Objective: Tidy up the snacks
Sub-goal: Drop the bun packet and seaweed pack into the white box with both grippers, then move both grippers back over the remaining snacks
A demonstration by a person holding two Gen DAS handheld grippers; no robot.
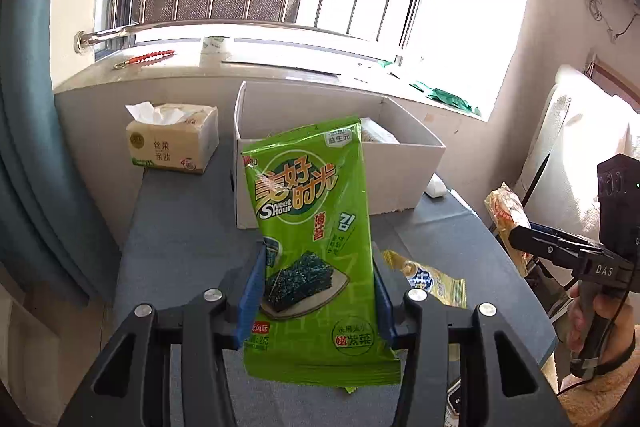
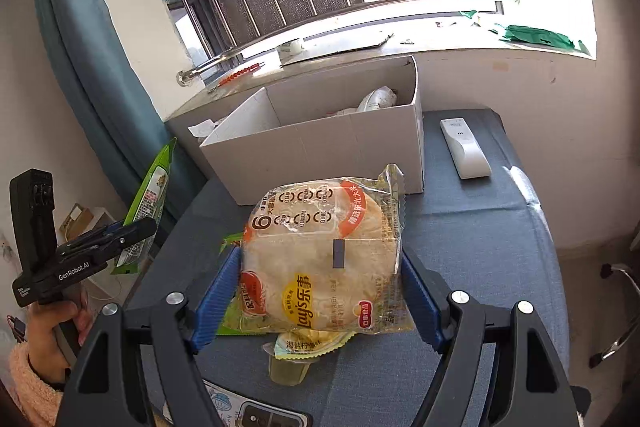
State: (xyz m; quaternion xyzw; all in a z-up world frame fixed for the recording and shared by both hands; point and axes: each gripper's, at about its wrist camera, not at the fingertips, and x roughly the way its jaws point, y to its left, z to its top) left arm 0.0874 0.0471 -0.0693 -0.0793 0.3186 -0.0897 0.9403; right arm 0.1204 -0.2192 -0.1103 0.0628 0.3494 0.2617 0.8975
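Jaws of both grippers, tilted downward, clamp seaweed packet (image 1: 312,239) and rice-cake bag (image 2: 324,259)

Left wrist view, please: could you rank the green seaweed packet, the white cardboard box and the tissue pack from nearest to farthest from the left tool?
1. Green seaweed packet: clamped in the left tool.
2. White cardboard box: just behind the packet, centre.
3. Tissue pack: back left, below the windowsill.

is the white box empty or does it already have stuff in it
Not empty. The white box is open-topped, and a pale packet shows inside at its far end; the rest is hidden.
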